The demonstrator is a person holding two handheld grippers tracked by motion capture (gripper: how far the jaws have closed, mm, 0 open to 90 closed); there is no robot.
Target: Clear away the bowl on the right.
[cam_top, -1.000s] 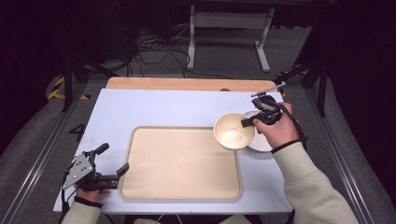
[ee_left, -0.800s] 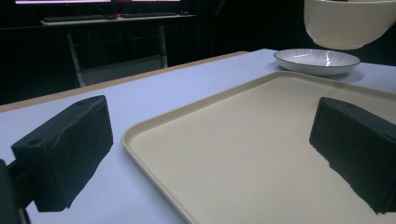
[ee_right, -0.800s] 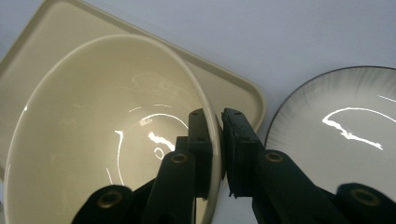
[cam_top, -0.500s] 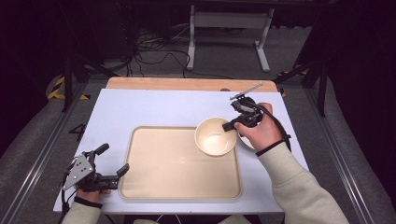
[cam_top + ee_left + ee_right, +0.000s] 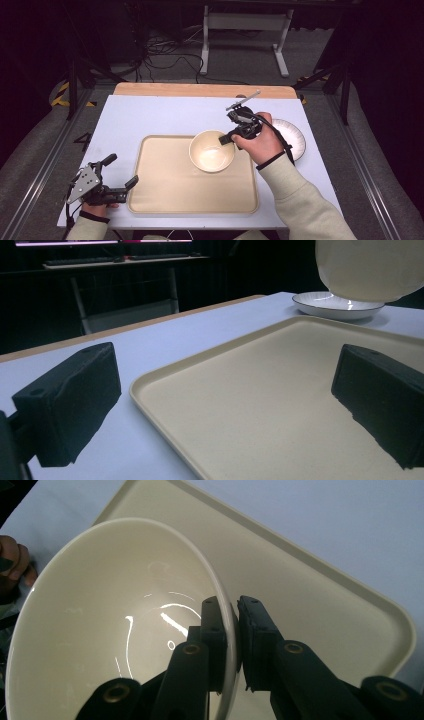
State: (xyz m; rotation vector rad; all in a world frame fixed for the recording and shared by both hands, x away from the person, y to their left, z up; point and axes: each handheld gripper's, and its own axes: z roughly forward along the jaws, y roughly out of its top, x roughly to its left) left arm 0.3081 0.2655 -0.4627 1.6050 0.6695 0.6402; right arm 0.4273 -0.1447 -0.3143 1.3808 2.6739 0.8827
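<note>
A cream bowl (image 5: 211,151) hangs over the back right part of the beige tray (image 5: 165,185), held by its rim in my right gripper (image 5: 227,139). In the right gripper view the two jaws pinch the bowl's wall (image 5: 125,630), one jaw inside and one outside, above the tray (image 5: 320,590). My left gripper (image 5: 120,172) rests at the tray's front left corner, open, with nothing between its pads (image 5: 70,400). From there I see the tray (image 5: 280,405) and the bowl's underside (image 5: 370,267) in the air.
A white plate (image 5: 292,137) lies on the table to the right of the tray, also seen in the left gripper view as a plate (image 5: 335,305) beyond the tray. The white tabletop (image 5: 150,117) has a wooden strip along its back edge.
My right gripper has carried the bowl leftward from above the white plate to over the tray. The left gripper has stayed put.
</note>
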